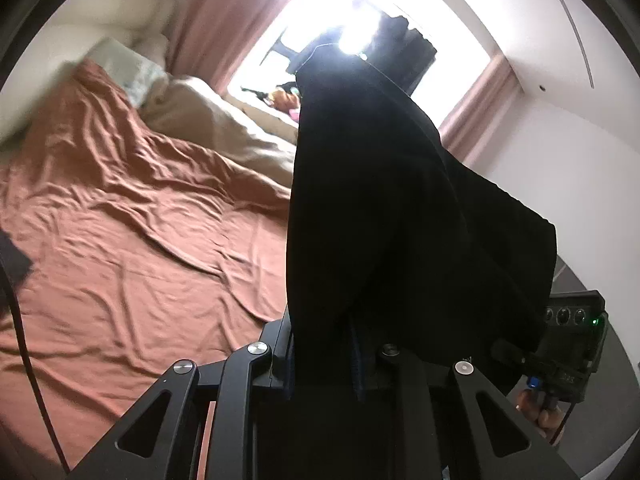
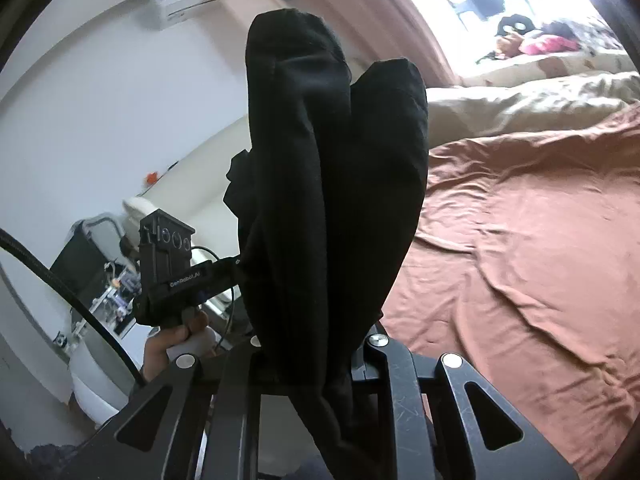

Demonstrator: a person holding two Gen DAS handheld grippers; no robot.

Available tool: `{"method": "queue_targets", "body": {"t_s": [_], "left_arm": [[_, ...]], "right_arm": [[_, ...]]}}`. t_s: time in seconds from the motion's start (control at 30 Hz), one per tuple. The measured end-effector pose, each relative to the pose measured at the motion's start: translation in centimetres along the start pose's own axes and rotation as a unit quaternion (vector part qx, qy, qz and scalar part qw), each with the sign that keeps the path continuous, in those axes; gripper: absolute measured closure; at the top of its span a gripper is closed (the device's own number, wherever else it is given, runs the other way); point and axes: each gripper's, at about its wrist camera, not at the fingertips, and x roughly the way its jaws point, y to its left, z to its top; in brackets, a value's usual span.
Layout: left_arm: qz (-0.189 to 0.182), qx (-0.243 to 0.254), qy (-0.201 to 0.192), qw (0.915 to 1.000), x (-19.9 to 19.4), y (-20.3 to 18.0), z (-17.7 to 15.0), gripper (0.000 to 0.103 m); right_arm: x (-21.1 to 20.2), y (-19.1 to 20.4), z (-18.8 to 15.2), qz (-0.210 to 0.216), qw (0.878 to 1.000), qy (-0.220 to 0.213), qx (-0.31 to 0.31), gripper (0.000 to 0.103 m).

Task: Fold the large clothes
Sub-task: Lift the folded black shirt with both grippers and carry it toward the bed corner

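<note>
Black garment [image 1: 400,208], heavy cloth, is held aloft above the bed [image 1: 132,248] and is clamped at two places. One bunch is pinched in the left gripper [image 1: 340,344], jaws closed tight on the cloth. A second bunch is pinched in the right gripper [image 2: 316,344], jaws likewise closed on it, with two rounded folds standing up. Rust-orange sheet [image 2: 532,248] is spread, wrinkled, over the bed. Beige duvet [image 2: 532,100] is heaped at the bed's far side, towards the window [image 1: 360,28]. Pink curtains [image 1: 240,12] are drawn back beside the window.
</note>
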Motion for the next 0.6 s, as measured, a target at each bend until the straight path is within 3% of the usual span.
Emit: {"method": "queue_targets", "body": {"t_s": [0.17,0.6], "left_arm": [[0.025,-0.004,-0.027,0.9993,-6.1,2.9,1.4,0.081],[0.12,0.015,-0.075,0.9898,-17.7,12.2,4.7,0.081]], "right_arm": [[2.7,1.5,0.3,0.025,0.999,0.011,-0.016,0.09],[16.3,7.5,0.7,0.088,0.994,0.051,-0.045,0.09]]}}
